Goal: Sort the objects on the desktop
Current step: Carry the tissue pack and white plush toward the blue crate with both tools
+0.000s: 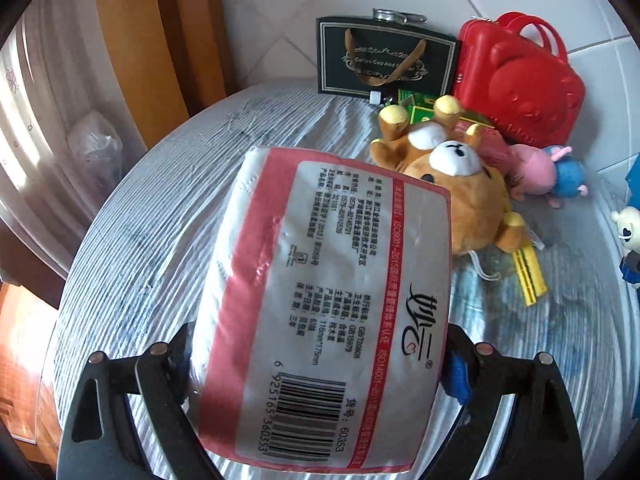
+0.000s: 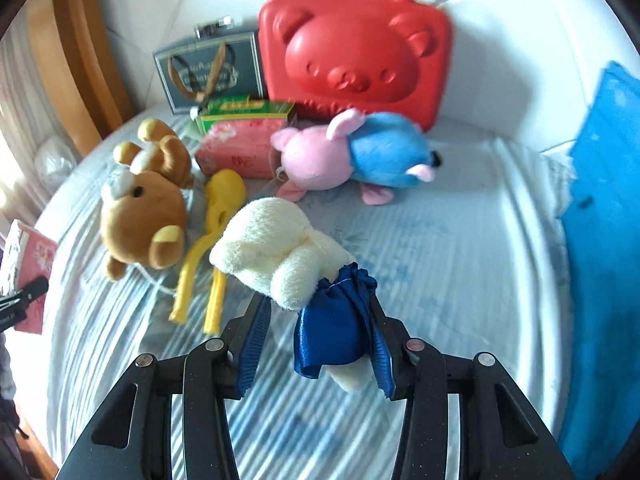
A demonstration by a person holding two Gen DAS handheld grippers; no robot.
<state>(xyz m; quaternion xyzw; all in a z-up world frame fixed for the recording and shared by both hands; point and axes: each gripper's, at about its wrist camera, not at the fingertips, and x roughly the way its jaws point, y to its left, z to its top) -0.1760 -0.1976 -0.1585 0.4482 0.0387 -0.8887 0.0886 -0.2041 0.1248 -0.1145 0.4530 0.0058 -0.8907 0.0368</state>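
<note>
1. The left gripper is clamped on a tissue pack, its fingers pressing both long sides; the pack is held above the striped tabletop, label and barcode facing the camera.
2. The right gripper holds a cream doll in a blue satin skirt; its blue-padded fingers close on the skirt, and the doll's head points away from the camera, above the middle of the tabletop.
3. A brown bear lies on its back toward the tabletop's left side in the right wrist view, just beside a yellow toy with long strips.
4. Behind them sits a pink pack, with a green box on top of it.
5. A pink-and-blue plush lies just right of the pink pack.
6. At the far edge, against the wall, a red bear case stands upright; a dark gift bag stands left of it.
7. A blue cloth hangs along the right edge.
8. In the right wrist view the tissue pack shows at the left edge of the frame.
</note>
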